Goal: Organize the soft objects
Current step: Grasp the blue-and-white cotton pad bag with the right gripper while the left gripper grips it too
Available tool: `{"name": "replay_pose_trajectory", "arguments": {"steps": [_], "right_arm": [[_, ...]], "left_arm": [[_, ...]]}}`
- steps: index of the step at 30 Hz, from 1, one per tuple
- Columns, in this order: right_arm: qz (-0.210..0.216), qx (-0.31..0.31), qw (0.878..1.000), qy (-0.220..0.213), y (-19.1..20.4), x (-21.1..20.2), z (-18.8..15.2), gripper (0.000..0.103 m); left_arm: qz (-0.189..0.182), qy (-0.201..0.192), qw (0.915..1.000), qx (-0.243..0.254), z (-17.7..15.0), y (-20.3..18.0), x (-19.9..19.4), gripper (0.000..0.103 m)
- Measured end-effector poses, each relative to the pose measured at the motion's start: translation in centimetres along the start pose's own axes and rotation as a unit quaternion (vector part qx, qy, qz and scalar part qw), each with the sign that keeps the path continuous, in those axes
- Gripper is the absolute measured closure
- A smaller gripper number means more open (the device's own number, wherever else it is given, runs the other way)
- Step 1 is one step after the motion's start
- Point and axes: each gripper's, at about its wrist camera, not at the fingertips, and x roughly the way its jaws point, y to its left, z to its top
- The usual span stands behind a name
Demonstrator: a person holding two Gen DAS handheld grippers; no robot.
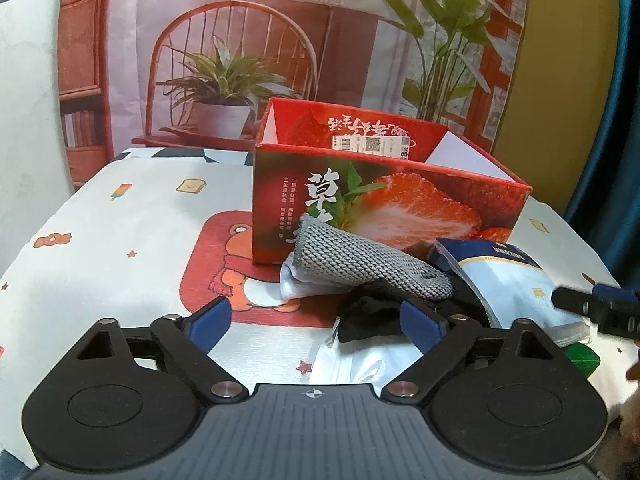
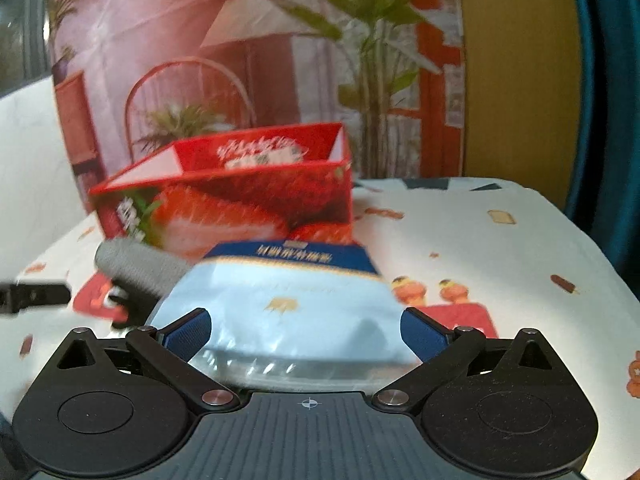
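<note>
Pouch (image 2: 296, 312) between right gripper (image 2: 306, 334) pads

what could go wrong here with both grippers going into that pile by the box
The left gripper is open beside the black cloth, which lies tangled under the grey knit: closing may drag both. The right gripper straddles the glossy pouch, a wide, slick thing that might slip from the pads. The two grippers work close together, so they could bump, or shove the pile against the red box.
</note>
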Motion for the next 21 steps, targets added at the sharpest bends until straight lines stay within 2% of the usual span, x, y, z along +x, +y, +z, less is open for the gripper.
{"name": "replay_pose_trajectory", "arguments": {"steps": [3,8,12,14,16,20,21], "right_arm": [[-0.001,0.009,1.000,0.006,-1.0,1.1,1.0,0.003],[-0.005,-0.004,1.000,0.025,-2.2,3.8,1.9,0.004],[0.008,0.006,0.998,0.066,-3.1,5.9,1.8,0.004],[0.014,0.007,0.997,0.072,-3.1,6.3,1.4,0.005],[0.025,0.010,0.996,0.080,-3.0,6.5,1.2,0.014],[0.040,-0.001,0.995,0.087,-2.2,6.2,0.6,0.023],[0.042,-0.006,0.995,0.087,-2.0,6.0,0.6,0.028]], "left_arm": [[-0.006,0.008,0.9999,-0.004,0.6,0.0,0.6,0.020],[-0.018,0.013,0.9997,-0.008,1.8,-0.6,1.6,0.023],[-0.028,0.019,0.9994,0.000,2.2,-1.4,2.3,0.025],[-0.040,0.027,0.9989,0.000,2.1,-1.6,2.6,0.031],[-0.054,0.035,0.9979,0.001,2.1,-1.7,3.0,0.038],[-0.070,0.044,0.9966,0.004,1.8,-1.9,3.3,0.041],[-0.072,0.044,0.9965,0.004,1.7,-1.9,3.3,0.041]]}}
